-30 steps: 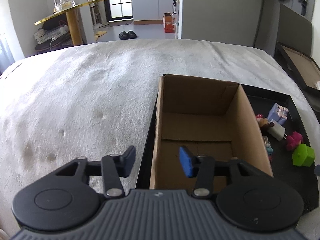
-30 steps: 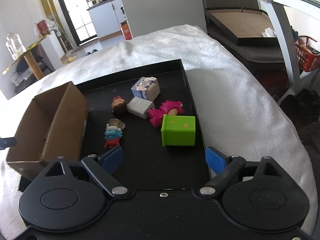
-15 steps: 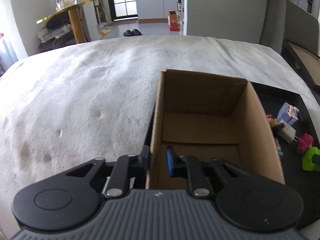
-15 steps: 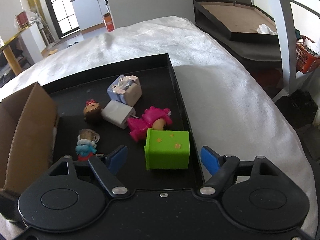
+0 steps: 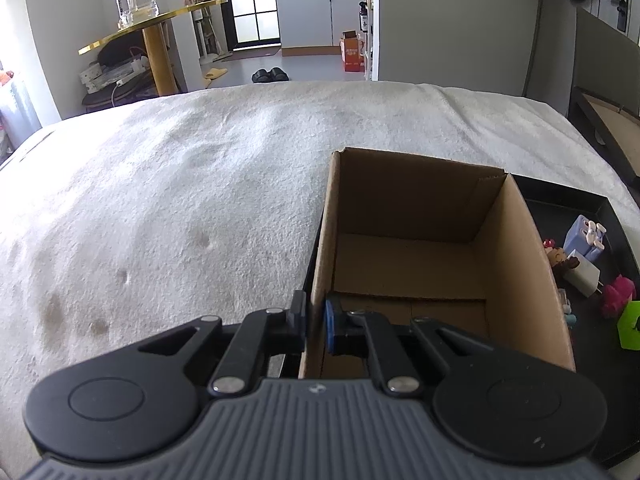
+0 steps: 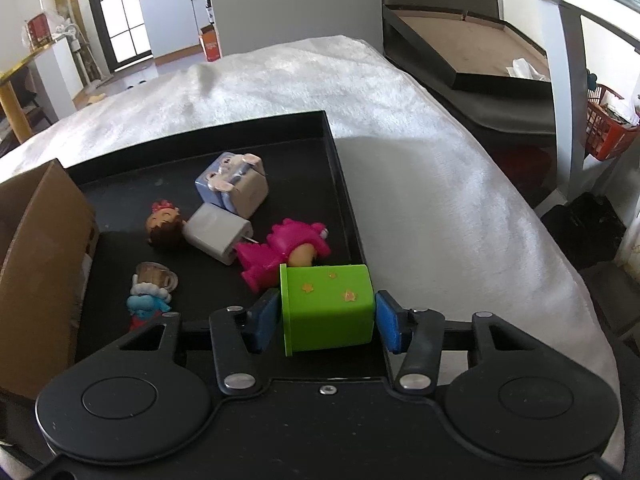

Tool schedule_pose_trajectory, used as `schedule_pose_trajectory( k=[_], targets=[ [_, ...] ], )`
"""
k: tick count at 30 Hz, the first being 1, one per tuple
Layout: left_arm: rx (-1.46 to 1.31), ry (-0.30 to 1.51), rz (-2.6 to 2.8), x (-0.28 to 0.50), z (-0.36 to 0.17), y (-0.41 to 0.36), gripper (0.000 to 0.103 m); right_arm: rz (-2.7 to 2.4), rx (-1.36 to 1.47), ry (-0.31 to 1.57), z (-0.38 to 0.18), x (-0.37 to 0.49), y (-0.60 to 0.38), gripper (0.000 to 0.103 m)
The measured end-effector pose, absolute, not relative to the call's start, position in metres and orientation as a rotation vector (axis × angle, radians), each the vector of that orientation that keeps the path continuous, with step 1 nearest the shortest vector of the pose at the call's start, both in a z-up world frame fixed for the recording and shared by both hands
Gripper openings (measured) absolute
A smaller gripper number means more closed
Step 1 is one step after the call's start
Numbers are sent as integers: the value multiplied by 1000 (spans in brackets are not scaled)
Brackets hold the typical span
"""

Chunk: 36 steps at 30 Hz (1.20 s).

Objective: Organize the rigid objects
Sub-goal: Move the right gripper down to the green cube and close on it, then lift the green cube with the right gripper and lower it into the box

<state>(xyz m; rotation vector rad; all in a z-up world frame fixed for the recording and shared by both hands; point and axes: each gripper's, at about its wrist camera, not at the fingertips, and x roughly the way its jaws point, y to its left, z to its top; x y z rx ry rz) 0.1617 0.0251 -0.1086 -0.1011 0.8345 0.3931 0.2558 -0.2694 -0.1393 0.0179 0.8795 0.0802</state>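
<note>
Pinching the cardboard box (image 5: 420, 240) wall, left claw (image 5: 314, 322); right claw (image 6: 326, 320) apparently clamping green block (image 6: 326, 306).

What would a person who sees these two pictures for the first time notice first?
The bright green block draws the eye first: it sits at the near right of the black tray, between the fingers of the right gripper. Next comes the open cardboard box, whose left wall is clamped by the left gripper. Behind the block lie small toys, among them a pink figure and a white charger.
</note>
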Motion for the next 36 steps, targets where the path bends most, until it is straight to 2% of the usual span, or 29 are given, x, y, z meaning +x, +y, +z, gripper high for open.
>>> schedule_pose_trajectory(
  k=[18, 36],
  targets=[
    [-89, 849, 432, 156, -108, 19, 12, 203, 5, 784, -107, 242, -235, 50],
    [-59, 818, 401, 157, -108, 22, 9, 401, -26, 653, -83, 240, -186, 50]
  ],
)
